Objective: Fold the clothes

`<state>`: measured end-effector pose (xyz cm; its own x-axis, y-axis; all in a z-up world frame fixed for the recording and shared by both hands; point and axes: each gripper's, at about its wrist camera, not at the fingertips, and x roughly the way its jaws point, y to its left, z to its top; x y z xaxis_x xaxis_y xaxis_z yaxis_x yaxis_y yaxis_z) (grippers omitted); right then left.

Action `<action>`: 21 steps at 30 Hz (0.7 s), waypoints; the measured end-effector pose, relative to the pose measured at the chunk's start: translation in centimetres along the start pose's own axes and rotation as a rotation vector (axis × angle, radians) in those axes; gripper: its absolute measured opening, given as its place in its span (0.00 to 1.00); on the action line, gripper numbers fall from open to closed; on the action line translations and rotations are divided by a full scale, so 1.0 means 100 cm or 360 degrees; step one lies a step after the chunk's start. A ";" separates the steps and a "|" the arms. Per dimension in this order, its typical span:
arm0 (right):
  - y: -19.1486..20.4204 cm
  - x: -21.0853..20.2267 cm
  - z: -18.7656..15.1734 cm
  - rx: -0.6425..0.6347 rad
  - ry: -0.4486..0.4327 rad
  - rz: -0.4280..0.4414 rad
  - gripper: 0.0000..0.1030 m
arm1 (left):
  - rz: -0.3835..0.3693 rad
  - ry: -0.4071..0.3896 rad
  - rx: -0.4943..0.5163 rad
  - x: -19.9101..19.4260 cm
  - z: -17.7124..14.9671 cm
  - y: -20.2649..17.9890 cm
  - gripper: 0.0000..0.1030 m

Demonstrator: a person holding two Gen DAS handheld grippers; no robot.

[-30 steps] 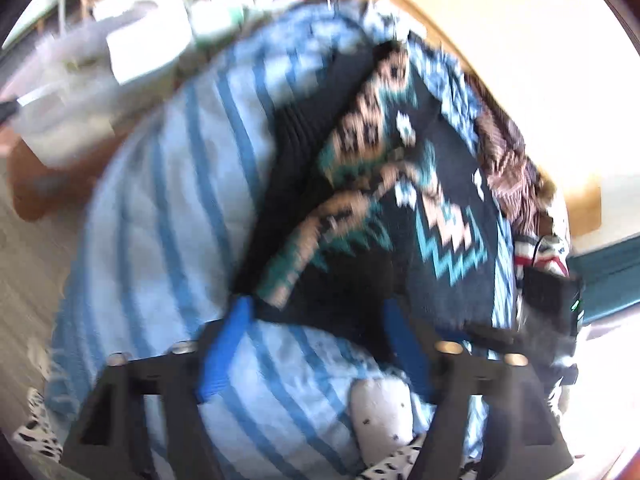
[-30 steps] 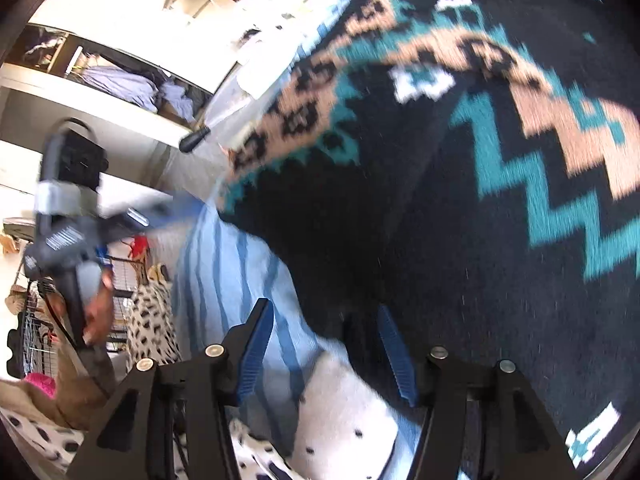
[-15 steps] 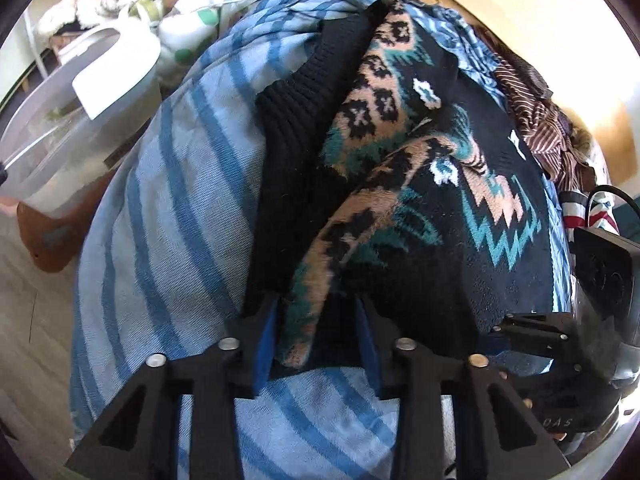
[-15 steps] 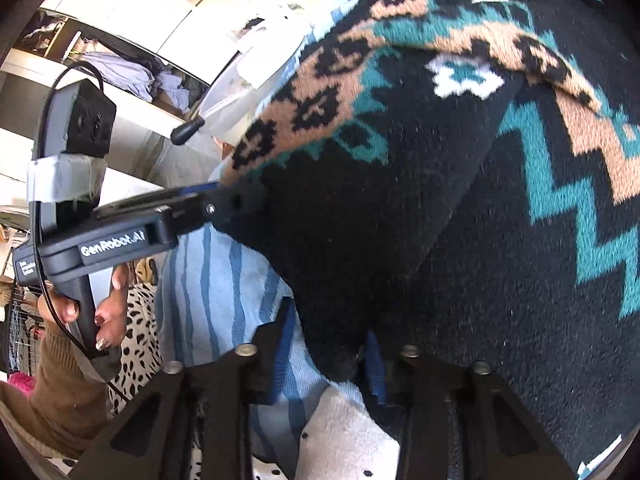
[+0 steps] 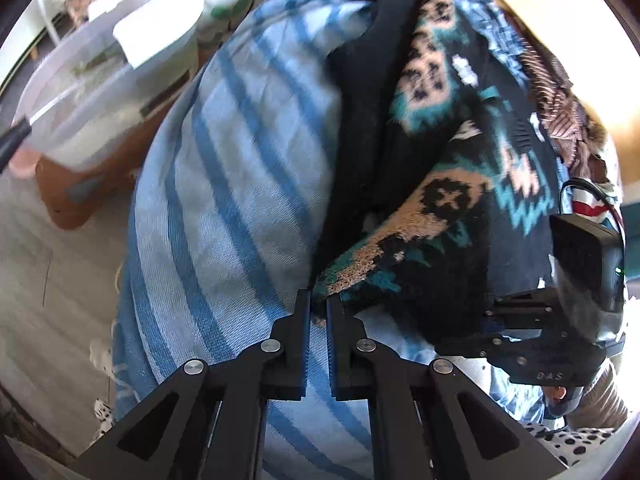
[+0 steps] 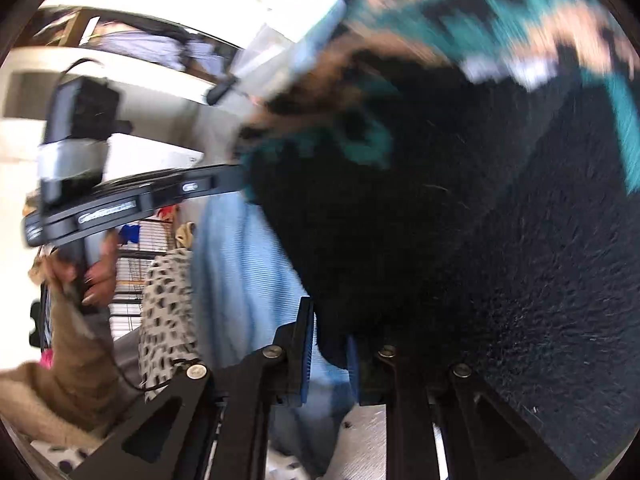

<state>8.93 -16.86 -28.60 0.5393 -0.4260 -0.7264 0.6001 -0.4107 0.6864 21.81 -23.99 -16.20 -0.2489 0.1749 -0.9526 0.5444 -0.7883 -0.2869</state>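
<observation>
A black knitted sweater point(image 5: 440, 200) with teal, tan and white patterns lies on a blue-striped cloth point(image 5: 240, 200). My left gripper point(image 5: 318, 307) is closing, and its pads pinch the sweater's tan-and-teal hem. In the right wrist view the sweater point(image 6: 440, 220) fills the right side, blurred. My right gripper point(image 6: 330, 334) is also closing, with the sweater's black edge squeezed between its blue pads. The right gripper's black housing point(image 5: 580, 264) shows at the sweater's right edge. A hand point(image 6: 96, 276) holds the left gripper's handle at the left.
A clear plastic tub point(image 5: 100, 92) sits on a brown box at the upper left, over a pale wooden floor point(image 5: 48, 280). A brown striped garment point(image 5: 560, 112) lies beyond the sweater. A black-spotted white cloth point(image 6: 168, 300) hangs under the striped one point(image 6: 248, 272).
Both grippers went from wide open to nearly shut, and each has caught the near edge of the sweater. Both dropped closer to the fabric.
</observation>
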 end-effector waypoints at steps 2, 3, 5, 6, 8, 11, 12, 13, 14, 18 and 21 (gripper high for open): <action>-0.004 -0.001 -0.002 0.0044 -0.0002 0.0036 0.15 | 0.0023 0.0017 -0.0013 0.004 -0.001 0.000 0.07; -0.004 -0.001 -0.002 0.0052 -0.0005 0.0040 0.15 | 0.0046 0.0023 -0.0008 0.005 -0.001 -0.001 0.07; 0.004 0.000 -0.005 -0.0007 0.0000 0.0008 0.18 | 0.0087 0.0040 0.0000 0.003 0.000 -0.004 0.07; 0.010 -0.001 -0.006 -0.0061 0.0008 -0.0001 0.18 | 0.0105 0.0050 0.0005 0.002 0.001 -0.005 0.07; 0.016 -0.002 -0.008 -0.0105 0.0013 0.0024 0.18 | 0.0098 0.0057 -0.0002 -0.002 0.001 -0.006 0.07; 0.016 -0.004 -0.010 -0.0104 0.0010 0.0106 0.18 | 0.0096 0.0065 -0.0007 -0.008 0.000 -0.006 0.07; 0.012 -0.005 -0.011 -0.0077 0.0007 0.0150 0.18 | 0.0118 0.0069 0.0003 -0.009 -0.001 -0.005 0.07; 0.007 -0.005 -0.012 -0.0050 0.0005 0.0195 0.18 | 0.0141 0.0073 0.0012 -0.011 -0.003 -0.005 0.07; 0.003 -0.005 -0.012 -0.0026 0.0008 0.0224 0.18 | 0.0163 0.0077 0.0022 -0.012 -0.004 -0.004 0.07; -0.010 0.010 -0.017 0.0032 0.0079 0.0196 0.18 | 0.0164 0.0151 -0.0042 0.000 -0.010 0.013 0.07; -0.009 0.004 -0.017 0.0024 0.0051 0.0216 0.25 | -0.0128 0.0024 -0.0106 -0.017 -0.012 0.017 0.07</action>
<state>9.58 -15.21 -29.56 0.6336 -0.4525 -0.6275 0.5116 -0.3633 0.7786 24.08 -24.89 -15.20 -0.2824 0.2453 -0.9274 0.5753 -0.7303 -0.3683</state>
